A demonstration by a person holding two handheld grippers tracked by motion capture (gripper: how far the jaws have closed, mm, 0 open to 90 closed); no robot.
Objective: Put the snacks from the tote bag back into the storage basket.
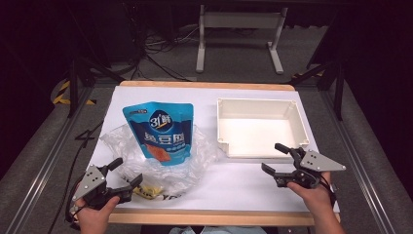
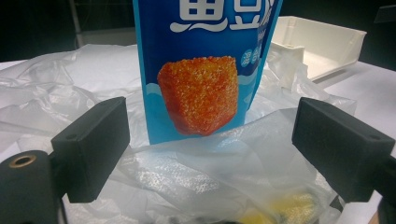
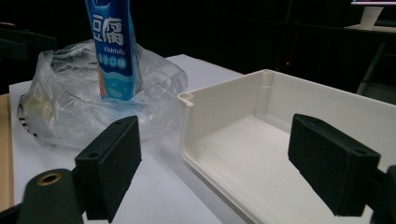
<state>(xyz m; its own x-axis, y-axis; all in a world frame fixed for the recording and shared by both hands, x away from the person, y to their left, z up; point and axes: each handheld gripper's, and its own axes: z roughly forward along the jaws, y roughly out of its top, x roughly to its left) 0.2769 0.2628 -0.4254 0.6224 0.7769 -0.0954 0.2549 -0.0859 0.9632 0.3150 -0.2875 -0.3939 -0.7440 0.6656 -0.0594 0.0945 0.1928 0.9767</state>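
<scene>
A blue snack pouch [image 1: 161, 131] [image 2: 205, 70] [image 3: 113, 51] with an orange cube picture stands upright in a crumpled clear plastic bag [image 1: 160, 163] [image 2: 210, 168] [image 3: 79, 107]. My left gripper [image 1: 122, 174] [image 2: 210, 149] sits open at the bag's near-left edge, its jaws either side of the crumpled plastic and not pressing it. A yellow item [image 1: 148, 191] [image 2: 280, 205] lies inside the bag's near end. My right gripper [image 1: 276, 158] [image 3: 215, 158] is open with nothing between its jaws, just in front of the white tray [image 1: 292, 141] [image 3: 224, 140].
The white tray holds nothing and sits at the right on white paper [image 1: 234, 183] covering a wooden table [image 1: 209, 218]. Beyond the table are dark floor, cables and a metal stand [image 1: 238, 29].
</scene>
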